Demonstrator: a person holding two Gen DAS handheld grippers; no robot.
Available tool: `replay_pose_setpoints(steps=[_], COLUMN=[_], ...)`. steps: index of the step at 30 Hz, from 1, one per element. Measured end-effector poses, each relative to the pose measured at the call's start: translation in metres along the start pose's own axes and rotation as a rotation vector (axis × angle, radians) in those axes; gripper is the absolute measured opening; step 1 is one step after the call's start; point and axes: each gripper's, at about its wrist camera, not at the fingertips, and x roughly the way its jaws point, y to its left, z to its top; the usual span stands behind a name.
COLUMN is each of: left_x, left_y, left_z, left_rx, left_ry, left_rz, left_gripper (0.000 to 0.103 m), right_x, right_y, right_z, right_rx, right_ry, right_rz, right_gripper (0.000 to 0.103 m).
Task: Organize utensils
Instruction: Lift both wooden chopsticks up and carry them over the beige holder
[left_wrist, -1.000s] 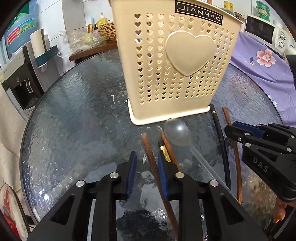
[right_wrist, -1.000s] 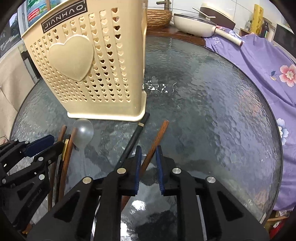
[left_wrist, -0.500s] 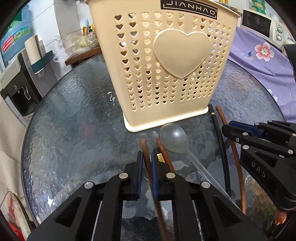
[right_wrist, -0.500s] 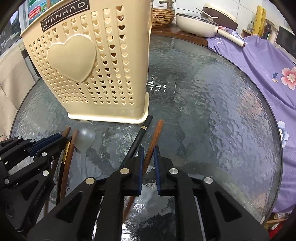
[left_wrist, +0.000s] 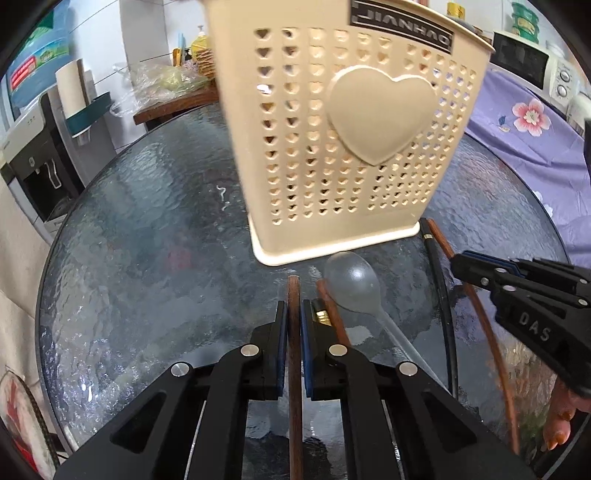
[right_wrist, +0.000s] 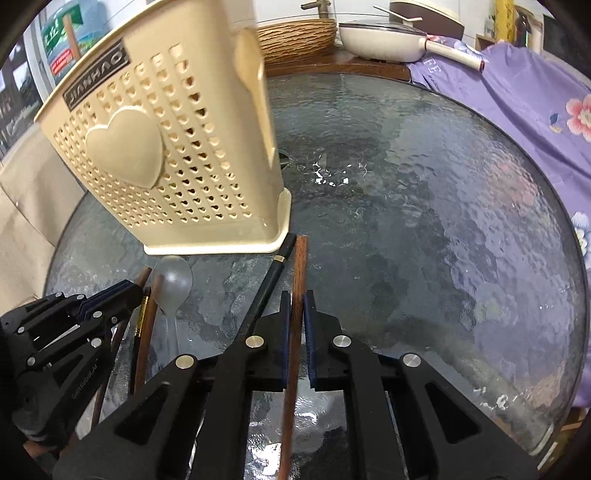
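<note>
A cream utensil basket (left_wrist: 343, 147) with heart holes stands on the round glass table (left_wrist: 147, 240); it also shows in the right wrist view (right_wrist: 173, 173). My left gripper (left_wrist: 293, 314) is shut on a brown chopstick (left_wrist: 293, 291). My right gripper (right_wrist: 296, 306) is shut on another brown chopstick (right_wrist: 300, 258). A clear plastic spoon (left_wrist: 352, 282), a second brown chopstick (left_wrist: 332, 314) and a black chopstick (left_wrist: 437, 280) lie in front of the basket. The black chopstick (right_wrist: 273, 273) lies just left of my right gripper.
A purple flowered cloth (right_wrist: 535, 96) covers the right side beyond the table. A white pan (right_wrist: 384, 40) and a wicker basket (right_wrist: 295, 37) sit on a wooden counter behind. A water dispenser (left_wrist: 33, 155) stands at far left.
Both grippers have closed fully on their brown chopsticks, which now point straight forward along the fingers. Both views have tilted and moved nearer the basket.
</note>
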Motion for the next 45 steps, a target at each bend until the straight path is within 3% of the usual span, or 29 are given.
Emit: replay_pose_setpoints(steps=[12,18,28,45], left_x=[-0.023,-0.052,-0.103,-0.173], left_y=[0.026,0.039,0.044,0.039], left_z=[0.007,0.012,0.021,0.025], left_rx=[-0.076,-0.115,-0.136,-0.093], left_ry=[-0.058,-0.13,-0.249,-0.407], left_rz=[-0.044,-0.072,-0.113,-0.163], left_gripper=[0.007,0.007,0.007,0.007], right_x=[-0.025,-0.058,-0.125,-0.202], right_y=[-0.029,-0.042,-0.028,0.004], right_z=[0.0,0.003,0.007,0.009], right_rx=[0.111,0.159,0.08,-0.045], right_ry=[-0.06,-0.137,-0.275,-0.392], right_rz=[0.109,0.235,0.309,0.373], right_gripper=[0.007,0.007,0.007,0.007])
